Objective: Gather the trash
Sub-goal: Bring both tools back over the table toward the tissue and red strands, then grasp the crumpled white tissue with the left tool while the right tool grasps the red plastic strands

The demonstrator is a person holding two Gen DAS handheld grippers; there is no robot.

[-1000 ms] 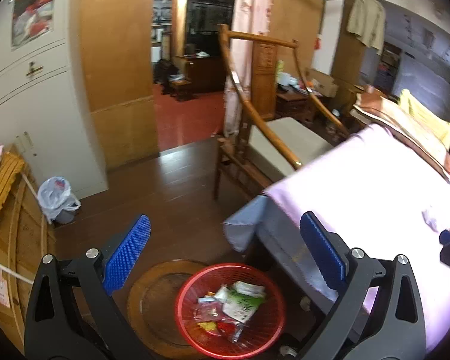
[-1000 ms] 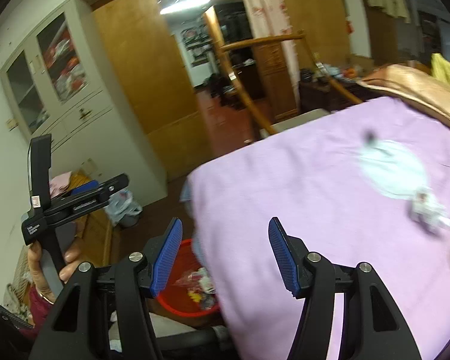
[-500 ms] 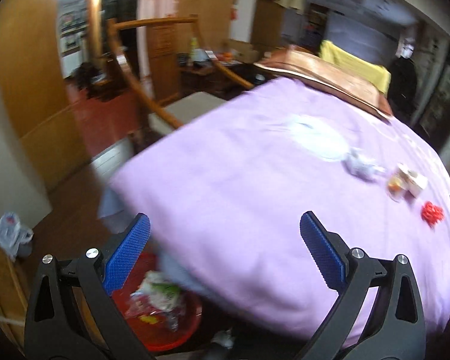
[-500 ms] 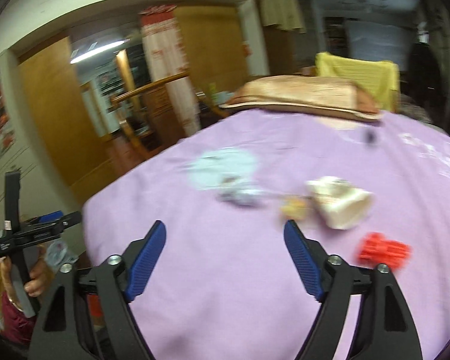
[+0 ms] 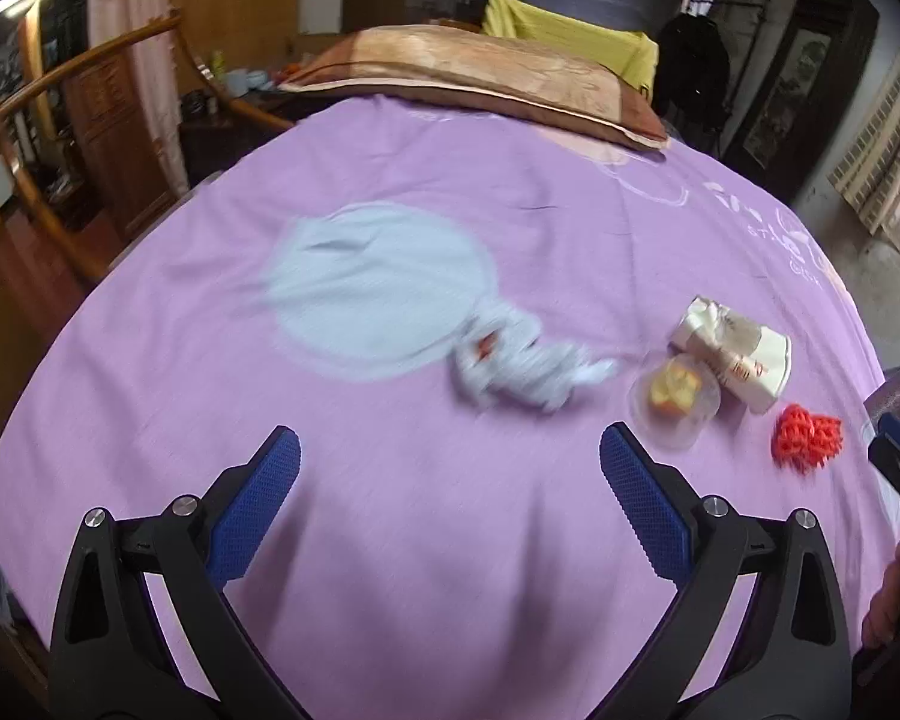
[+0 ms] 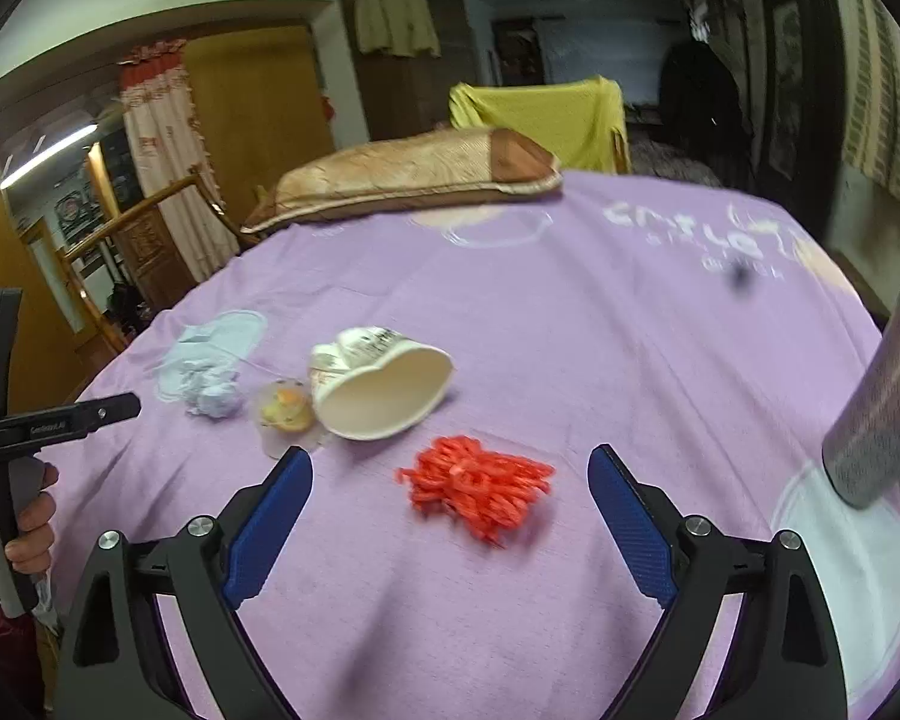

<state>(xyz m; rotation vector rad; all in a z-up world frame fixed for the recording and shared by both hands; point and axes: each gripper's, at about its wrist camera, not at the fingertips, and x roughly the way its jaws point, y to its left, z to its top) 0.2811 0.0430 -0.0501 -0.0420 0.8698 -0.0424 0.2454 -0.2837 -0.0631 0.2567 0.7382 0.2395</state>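
Trash lies on a purple bedsheet [image 5: 420, 510]. A crumpled pale tissue [image 5: 522, 363] [image 6: 210, 399], a clear plastic cup with yellow food [image 5: 675, 399] [image 6: 282, 414], a crushed white paper cup [image 5: 732, 354] [image 6: 384, 387] and a red plastic wad [image 5: 807, 438] [image 6: 480, 489] lie in a row. My left gripper [image 5: 450, 468] is open and empty, just short of the tissue. My right gripper [image 6: 450, 495] is open and empty, with the red wad between its fingers and slightly ahead.
A brown and gold pillow [image 5: 480, 75] lies at the head of the bed, a yellow cloth [image 6: 546, 117] behind it. A wooden chair [image 5: 24, 138] stands left of the bed. A grey metal post [image 6: 882, 408] rises at the right.
Both grippers swung from the red floor basket and the room to the bed top. The trash now lies close in front of them. Both stay open.
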